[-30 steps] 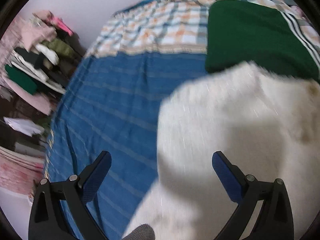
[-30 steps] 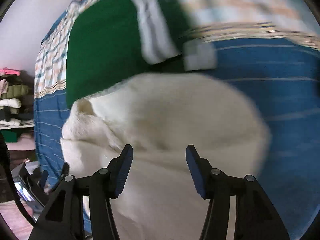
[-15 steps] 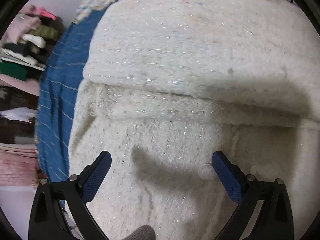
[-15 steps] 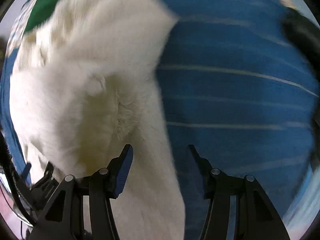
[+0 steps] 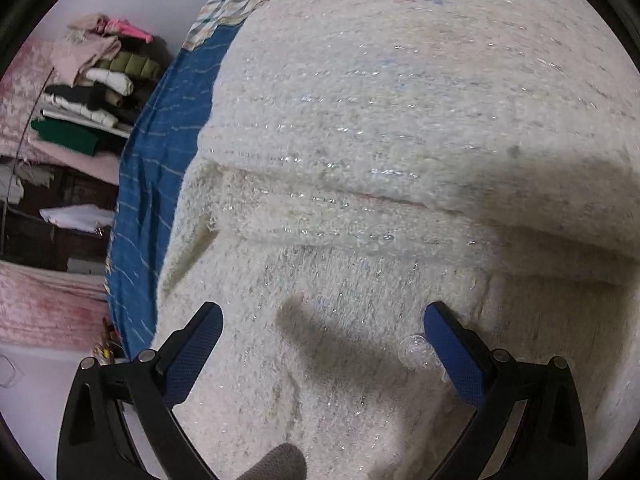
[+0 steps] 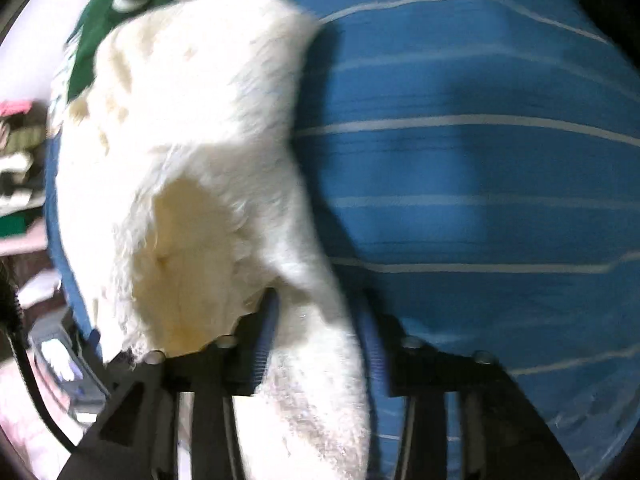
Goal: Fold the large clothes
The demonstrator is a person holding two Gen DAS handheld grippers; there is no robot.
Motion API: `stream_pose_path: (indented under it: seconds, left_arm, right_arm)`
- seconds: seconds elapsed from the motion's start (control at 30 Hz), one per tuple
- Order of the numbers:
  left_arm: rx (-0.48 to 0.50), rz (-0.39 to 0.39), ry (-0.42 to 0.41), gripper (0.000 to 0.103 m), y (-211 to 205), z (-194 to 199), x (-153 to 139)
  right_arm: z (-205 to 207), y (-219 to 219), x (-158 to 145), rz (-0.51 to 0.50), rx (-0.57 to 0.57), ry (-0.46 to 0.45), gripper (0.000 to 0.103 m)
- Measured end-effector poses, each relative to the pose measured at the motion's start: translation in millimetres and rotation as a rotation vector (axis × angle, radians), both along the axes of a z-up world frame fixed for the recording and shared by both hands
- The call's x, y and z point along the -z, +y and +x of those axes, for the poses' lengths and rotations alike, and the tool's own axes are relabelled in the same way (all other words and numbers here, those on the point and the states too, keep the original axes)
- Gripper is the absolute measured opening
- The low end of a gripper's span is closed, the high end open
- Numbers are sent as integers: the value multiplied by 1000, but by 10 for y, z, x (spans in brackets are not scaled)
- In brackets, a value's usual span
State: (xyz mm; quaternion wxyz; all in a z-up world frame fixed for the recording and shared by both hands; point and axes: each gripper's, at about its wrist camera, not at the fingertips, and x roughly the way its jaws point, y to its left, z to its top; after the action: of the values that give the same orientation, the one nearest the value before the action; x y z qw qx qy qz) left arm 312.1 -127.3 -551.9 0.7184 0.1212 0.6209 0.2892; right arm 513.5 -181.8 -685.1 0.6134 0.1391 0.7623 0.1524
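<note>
A fluffy cream-white cardigan [image 5: 400, 128] with glittery threads lies folded on the blue striped bedsheet [image 5: 160, 160]. It fills most of the left wrist view, with a clear button [image 5: 414, 350] near the right finger. My left gripper [image 5: 322, 328] is open just above the cardigan, holding nothing. In the right wrist view the cardigan [image 6: 192, 152] lies on the left, and my right gripper [image 6: 320, 320] is closing on its right edge, with the fabric between the jaws. The view is blurred.
A folded green garment [image 6: 100, 28] with white stripes lies on the bed behind the cardigan. A shelf with stacked folded clothes [image 5: 92, 92] stands to the left of the bed. The bedsheet [image 6: 480, 160] stretches bare to the right.
The left gripper dropped close over the cardigan and has held there. The right gripper swung to the cardigan's right edge and its jaws have narrowed onto the fabric.
</note>
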Motion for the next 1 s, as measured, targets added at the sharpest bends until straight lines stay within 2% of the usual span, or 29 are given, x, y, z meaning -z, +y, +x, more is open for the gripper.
stream_pose_path:
  seconds: [0.07,0.13,0.17,0.2,0.27,0.33,0.43,0.47,0.5,0.53,0.57,0.6,0.73,0.77,0.8,0.83,0.87,1.0]
  left_arm:
    - [-22,-19,-23,103,69,-15,4]
    - [-41,-33,-51,103,126,-27,2]
    - [-48,-37,-67,103,132,-43,5]
    - [-53,-41,-78,103,146,-44,4]
    - [-55,-53,-82,103,141,-43,0]
    - [-57,-67,-72,103,167,-37,-8]
    - [-101,-113,-57,103,230,-45,-91]
    - [-121,-126,-57,103,297,-67,-120]
    - [-142,-134,-61,103,316,-93,-152]
    - [-159,-140,-68,103,334,-127,-186]
    - [-178,-138,-80,103,344,-168,-228]
    - [-190,-133,-89,103,354,-190,-254]
    - [-206,-124,-97,103,330,-246,-219]
    - [-207,-114,-101,103,315,-252,-211]
    - [-206,-106,-102,103,336,-243,-197]
    - [-207,-98,-103,103,322,-231,-191]
    - [-207,-88,-101,103,345,-211,-187]
    - [-229,-82,-95,103,394,-187,-175]
  right_arm:
    - [-39,125,71,-38,-102,-45,45]
    - [-46,167,41,-92,-146,-57,37]
    - [-30,123,-12,-136,-140,-65,21]
    - [8,101,-38,-159,-121,-71,15]
    - [30,-58,-83,-152,-50,-39,15]
    - [1,-94,-194,-125,-24,-2,17]
    - [-66,-185,-542,-76,38,-49,28]
    - [-79,-237,-721,-3,92,-83,36]
    - [-78,-236,-775,46,116,-96,43]
    - [-74,-237,-826,102,138,-102,45]
    - [-49,-205,-818,172,156,-94,47]
    - [-6,-193,-804,195,159,-90,52]
    - [175,47,-441,233,164,-36,54]
    - [186,98,-394,206,155,-50,39]
    - [150,267,-394,170,133,-78,18]
    - [174,341,-447,156,107,-113,11]
    - [167,393,-619,140,81,-171,6]
    - [202,470,-1402,137,-5,-389,6]
